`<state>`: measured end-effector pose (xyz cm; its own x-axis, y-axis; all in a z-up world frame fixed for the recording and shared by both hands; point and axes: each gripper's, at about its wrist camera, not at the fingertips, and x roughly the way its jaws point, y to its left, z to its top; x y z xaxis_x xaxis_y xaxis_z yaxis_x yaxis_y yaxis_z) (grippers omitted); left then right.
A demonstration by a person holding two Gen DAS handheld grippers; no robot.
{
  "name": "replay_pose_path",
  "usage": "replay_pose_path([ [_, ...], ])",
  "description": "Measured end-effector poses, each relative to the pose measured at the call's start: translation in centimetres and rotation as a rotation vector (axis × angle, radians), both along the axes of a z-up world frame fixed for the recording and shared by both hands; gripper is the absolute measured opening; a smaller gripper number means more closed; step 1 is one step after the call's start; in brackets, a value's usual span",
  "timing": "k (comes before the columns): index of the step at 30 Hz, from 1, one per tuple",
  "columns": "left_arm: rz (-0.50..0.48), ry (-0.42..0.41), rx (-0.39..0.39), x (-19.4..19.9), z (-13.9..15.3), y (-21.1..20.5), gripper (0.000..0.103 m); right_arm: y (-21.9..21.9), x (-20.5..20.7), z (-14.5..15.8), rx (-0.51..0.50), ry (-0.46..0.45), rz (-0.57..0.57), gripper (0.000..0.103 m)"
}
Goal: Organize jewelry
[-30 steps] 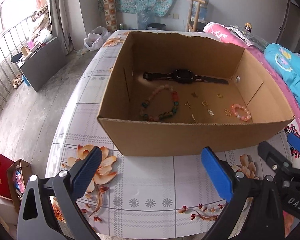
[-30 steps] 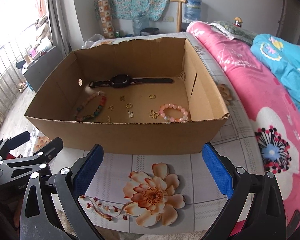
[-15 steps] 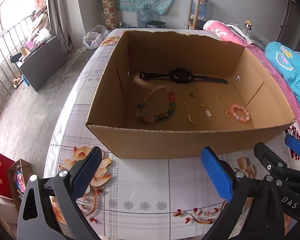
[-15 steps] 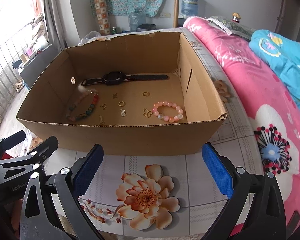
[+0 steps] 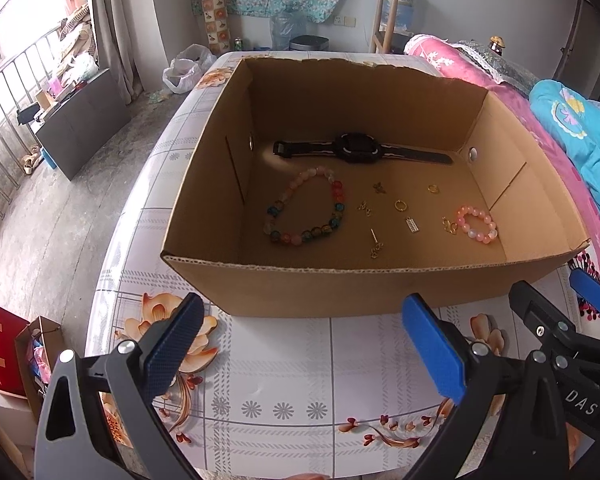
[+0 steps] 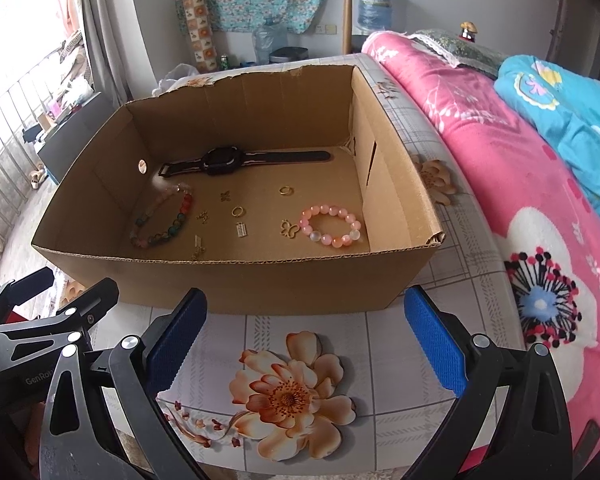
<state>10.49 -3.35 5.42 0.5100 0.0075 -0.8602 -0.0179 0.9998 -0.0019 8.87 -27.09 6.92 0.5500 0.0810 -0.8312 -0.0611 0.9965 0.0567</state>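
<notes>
While I sized up the jewelry in the cardboard box (image 5: 380, 288), both claws, left claw (image 5: 304, 344) and right claw (image 6: 304, 340), hung spread apart, empty, over the table's (image 6: 300, 332) near edge.

One cardboard box (image 5: 380, 288) holds one black watch (image 5: 356, 149), two bead bracelets, multicoloured (image 5: 306, 212) and pink (image 5: 477, 224), and seven small gold trinkets (image 5: 400, 205).
</notes>
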Motion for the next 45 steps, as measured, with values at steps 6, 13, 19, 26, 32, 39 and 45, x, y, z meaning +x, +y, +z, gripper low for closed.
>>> replay_pose_path([
  [6, 0.002, 0.014, -0.009, 0.18, -0.12, -0.05, 0.097, 0.08, 0.09, -0.06, 0.001, 0.002, -0.001, 0.095],
  [13, 0.004, 0.021, -0.009, 0.32, -0.38, 0.06, 0.097, 0.38, 0.24, -0.39, -0.003, 0.008, -0.002, 0.095],
  [19, 0.004, 0.022, -0.009, 0.32, -0.44, 0.07, 0.097, 0.24, 0.20, -0.44, -0.001, 0.010, -0.002, 0.095],
  [26, 0.005, 0.022, -0.010, 0.35, -0.46, 0.15, 0.097, 0.20, 0.19, -0.45, -0.002, 0.010, -0.002, 0.095],
  [32, 0.005, 0.024, -0.010, 0.36, -0.48, 0.20, 0.097, 0.30, 0.15, -0.53, 0.004, 0.015, -0.006, 0.095],
  [39, 0.005, 0.025, -0.011, 0.38, -0.48, 0.20, 0.097, 0.22, 0.19, -0.57, 0.006, 0.018, -0.008, 0.095],
  [45, 0.006, 0.026, -0.011, 0.37, -0.53, 0.22, 0.097, 0.32, 0.20, -0.66, 0.009, 0.020, -0.013, 0.095],
])
